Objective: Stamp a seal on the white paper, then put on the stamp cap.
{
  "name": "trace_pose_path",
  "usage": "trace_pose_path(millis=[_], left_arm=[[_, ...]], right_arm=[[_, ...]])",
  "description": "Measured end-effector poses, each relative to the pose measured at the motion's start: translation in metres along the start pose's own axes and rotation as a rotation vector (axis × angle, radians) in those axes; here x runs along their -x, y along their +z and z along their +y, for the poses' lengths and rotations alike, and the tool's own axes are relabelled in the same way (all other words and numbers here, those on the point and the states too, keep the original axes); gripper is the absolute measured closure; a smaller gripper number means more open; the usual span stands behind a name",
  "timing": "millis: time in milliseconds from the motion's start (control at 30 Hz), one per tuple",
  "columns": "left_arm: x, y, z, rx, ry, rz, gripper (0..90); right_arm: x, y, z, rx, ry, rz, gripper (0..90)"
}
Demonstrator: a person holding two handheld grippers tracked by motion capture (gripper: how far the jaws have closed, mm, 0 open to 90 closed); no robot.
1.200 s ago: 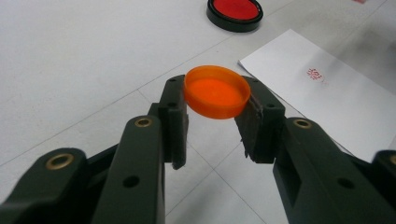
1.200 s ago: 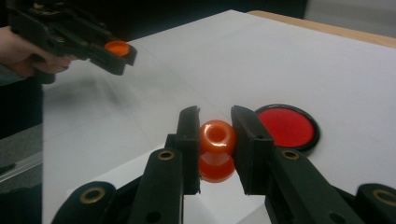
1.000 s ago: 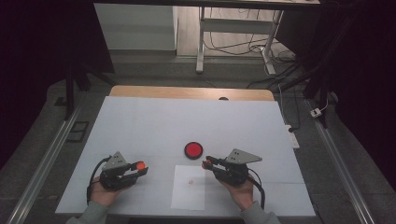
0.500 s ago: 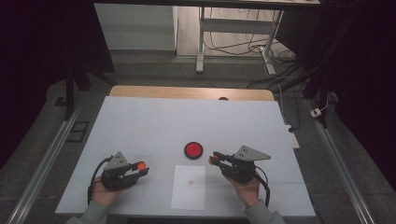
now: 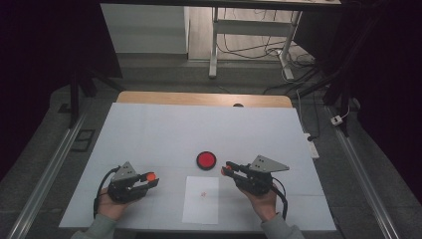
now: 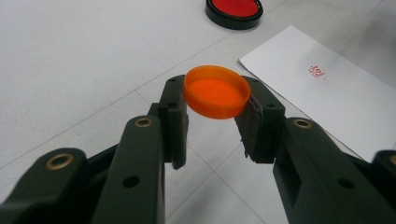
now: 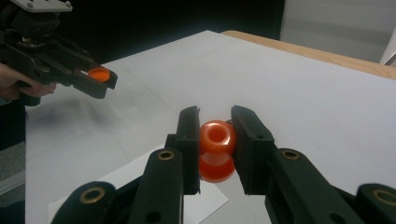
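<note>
Left claw (image 6: pixel 212 121) grips an orange cap (image 6: pixel 216 91); right claw (image 7: pixel 215 140) clamps an orange stamp (image 7: pixel 216 149), lower end hidden.

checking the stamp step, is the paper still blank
No, the paper bears a small red stamp mark near its middle, plain in the left gripper view.

From my feed: room dim, sides nearly black. Desk (image 5: pixel 149 129) has white top w/ bare wood strip along far edge. Grey floor (image 5: pixel 164 74) beyond it. Metal rails (image 5: pixel 47 172) run along both sides of desk. White table frame (image 5: pixel 249 27) at back, loose cables (image 5: pixel 249 50) on floor under it. White panel (image 5: pixel 144 27) back left. Power strip (image 5: pixel 312 144) at right desk edge.
</note>
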State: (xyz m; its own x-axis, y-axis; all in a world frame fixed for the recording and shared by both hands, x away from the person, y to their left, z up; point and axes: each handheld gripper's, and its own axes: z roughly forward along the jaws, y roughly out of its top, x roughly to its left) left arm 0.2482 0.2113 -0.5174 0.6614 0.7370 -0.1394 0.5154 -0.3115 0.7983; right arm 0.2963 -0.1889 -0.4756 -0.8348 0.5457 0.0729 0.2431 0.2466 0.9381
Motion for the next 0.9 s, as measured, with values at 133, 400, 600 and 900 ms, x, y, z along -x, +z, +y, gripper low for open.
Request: trace_pose_path(millis=[133, 400, 600, 900], left_arm=[[0.001, 0.000, 0.001, 0.006, 0.001, 0.000, 64.3], [0.004, 0.000, 0.004, 0.016, 0.020, -0.008, 64.4], [0.012, 0.007, 0.009, 0.010, 0.050, -0.022, 64.3], [0.024, 0.020, 0.019, 0.006, 0.095, -0.059, 64.3]], right_arm=[[0.000, 0.000, 0.000, -0.001, -0.003, -0.003, 72.3], [0.000, 0.000, 0.001, 0.001, -0.009, -0.002, 72.3], [0.000, 0.000, 0.001, 0.002, -0.011, 0.000, 72.3], [-0.001, 0.000, 0.001, 0.005, -0.009, 0.007, 72.2]])
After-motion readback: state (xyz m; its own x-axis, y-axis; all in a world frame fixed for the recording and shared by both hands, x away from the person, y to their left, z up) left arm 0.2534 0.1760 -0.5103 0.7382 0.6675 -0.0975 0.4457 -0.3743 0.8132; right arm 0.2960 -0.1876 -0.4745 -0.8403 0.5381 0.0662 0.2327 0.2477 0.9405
